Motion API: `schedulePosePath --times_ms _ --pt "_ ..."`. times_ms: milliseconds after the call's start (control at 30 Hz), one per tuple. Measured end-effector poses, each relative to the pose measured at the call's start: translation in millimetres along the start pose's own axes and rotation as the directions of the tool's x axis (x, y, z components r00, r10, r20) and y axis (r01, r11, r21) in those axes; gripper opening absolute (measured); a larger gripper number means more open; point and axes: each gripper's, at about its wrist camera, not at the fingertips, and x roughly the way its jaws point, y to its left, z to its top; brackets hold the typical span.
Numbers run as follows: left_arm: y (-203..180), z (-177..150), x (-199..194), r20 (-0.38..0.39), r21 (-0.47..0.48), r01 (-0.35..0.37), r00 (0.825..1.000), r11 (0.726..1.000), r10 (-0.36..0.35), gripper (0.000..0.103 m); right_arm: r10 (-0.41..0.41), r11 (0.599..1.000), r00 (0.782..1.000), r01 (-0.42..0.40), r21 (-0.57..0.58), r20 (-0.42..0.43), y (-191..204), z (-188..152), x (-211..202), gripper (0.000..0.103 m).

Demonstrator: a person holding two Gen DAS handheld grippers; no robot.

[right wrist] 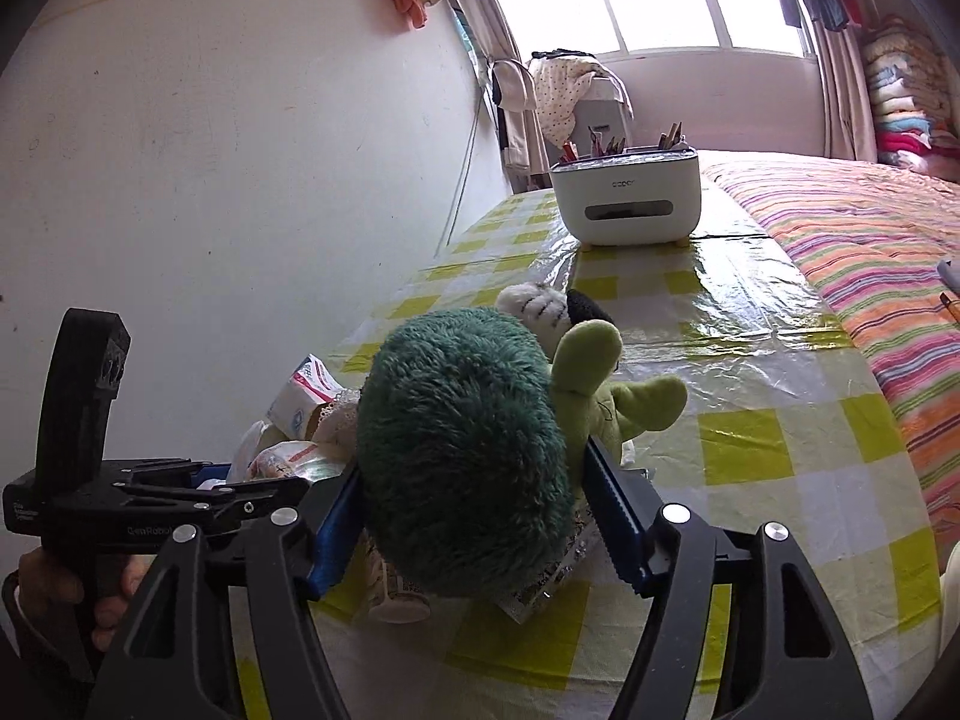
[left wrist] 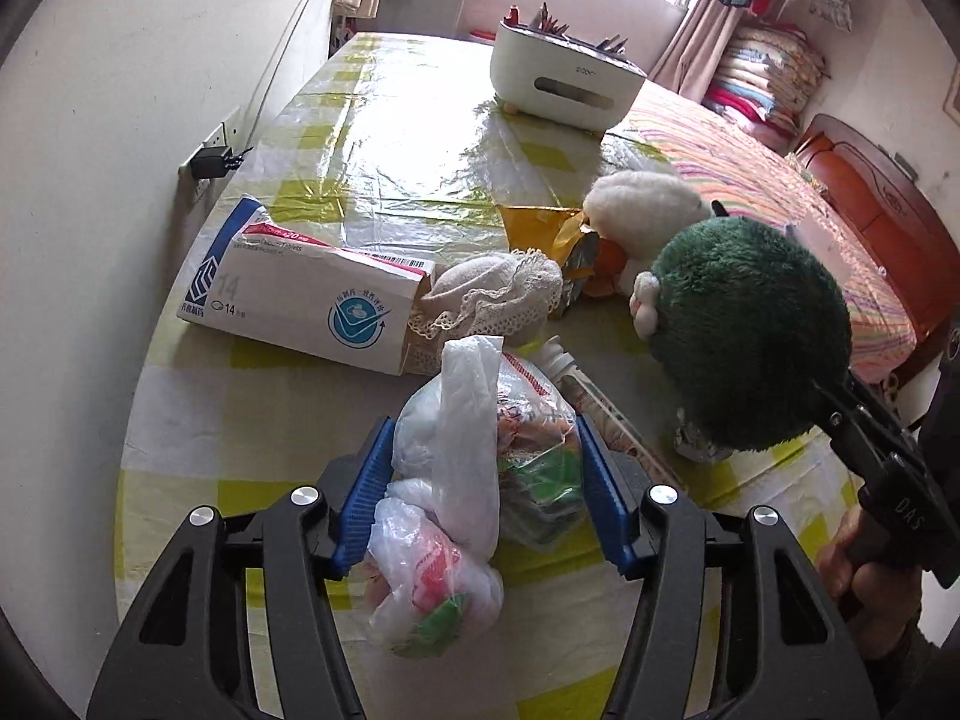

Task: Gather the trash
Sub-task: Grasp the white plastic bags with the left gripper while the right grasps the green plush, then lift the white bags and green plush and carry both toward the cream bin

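Plastic bag (left wrist: 474,456) clamped by down-tilted left gripper (left wrist: 486,480).

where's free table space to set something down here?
Free: the glossy middle of the table, between the white organizer box at the far end and the near clutter. Also the checked strip along the bed side. Crowded: near end, with the medicine box, plastic bag and green plush toy.
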Motion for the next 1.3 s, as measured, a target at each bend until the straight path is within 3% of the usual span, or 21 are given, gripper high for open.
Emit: schedulePosePath --times_ms 167,267,600,867,1300 --pt "7 8 -24 0.105 -0.109 0.170 0.982 0.979 -0.159 0.057 0.002 0.999 0.999 -0.004 0.045 0.039 -10 -2 -17 0.065" --pt "2 12 -27 0.130 -0.126 0.222 0.970 0.967 -0.206 0.057 -0.012 0.998 0.998 0.008 0.057 0.064 -14 -3 -27 0.065" --pt "-55 9 -23 0.137 -0.003 0.210 0.968 0.978 -0.208 0.058 -0.092 0.990 0.986 0.076 0.120 0.139 -36 0 -53 0.066" --pt "-104 6 -8 0.116 0.055 0.255 0.959 0.965 -0.260 0.058 -0.168 0.976 0.959 0.130 0.173 0.227 -51 -3 -89 0.066" --pt "-185 -2 21 0.052 0.145 0.307 0.947 0.941 -0.317 0.058 -0.278 0.928 0.919 0.181 0.325 0.279 -99 -10 -137 0.066"
